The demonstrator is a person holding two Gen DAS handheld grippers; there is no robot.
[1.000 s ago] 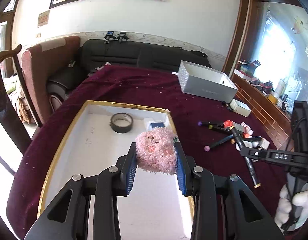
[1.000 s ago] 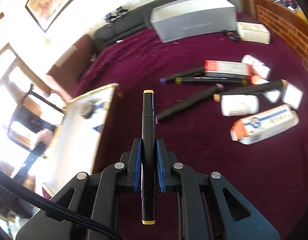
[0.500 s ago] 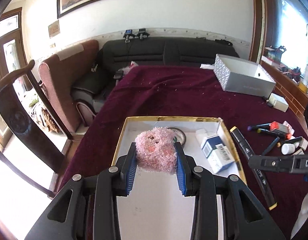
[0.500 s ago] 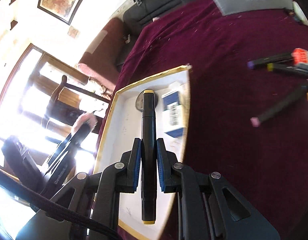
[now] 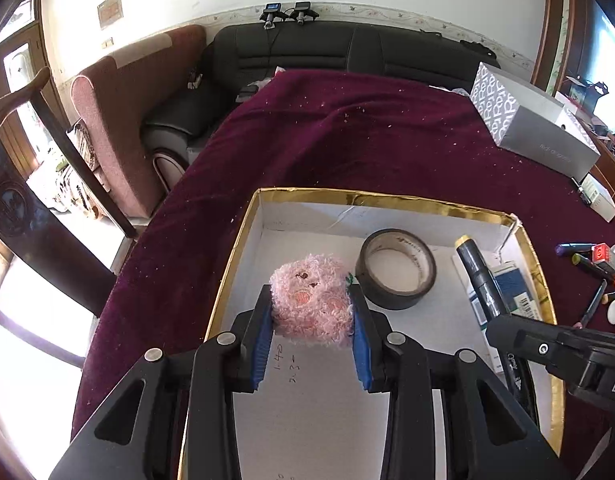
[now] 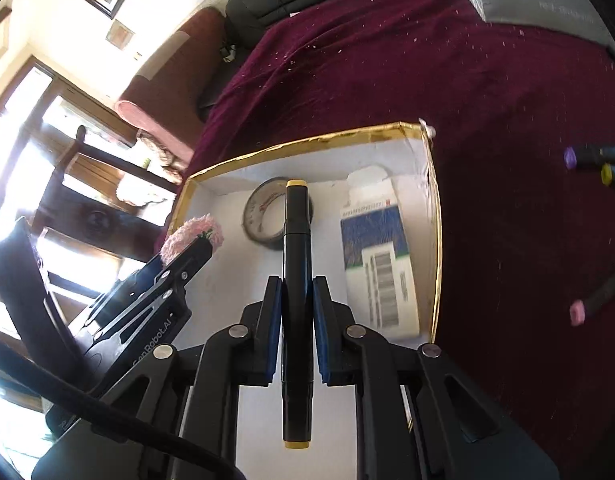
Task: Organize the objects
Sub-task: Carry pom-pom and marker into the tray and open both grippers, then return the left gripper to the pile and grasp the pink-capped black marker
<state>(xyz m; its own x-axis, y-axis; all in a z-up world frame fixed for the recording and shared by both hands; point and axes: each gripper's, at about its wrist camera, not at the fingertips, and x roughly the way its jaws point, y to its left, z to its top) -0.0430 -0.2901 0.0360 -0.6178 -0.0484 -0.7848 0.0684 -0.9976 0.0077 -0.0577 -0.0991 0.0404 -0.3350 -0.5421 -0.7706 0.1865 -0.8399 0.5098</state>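
Both grippers loaded above the box; release pending.

Left gripper point(image 5: 311, 312) clamps the pink plush point(image 5: 309, 300); right gripper point(image 6: 295, 304) clamps the black marker point(image 6: 296, 280). Gold-rimmed box point(image 5: 387, 200) already contains tape roll point(image 5: 395, 268) and carton point(image 6: 381, 256). Loose markers point(image 5: 587, 260) remain outside on the cloth.

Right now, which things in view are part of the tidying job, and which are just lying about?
In the job:
- pink plush in left gripper
- black marker in right gripper
- gold-rimmed box, holding tape roll and blue carton
- loose markers on the cloth

Lying about:
- grey box
- sofa
- armchair
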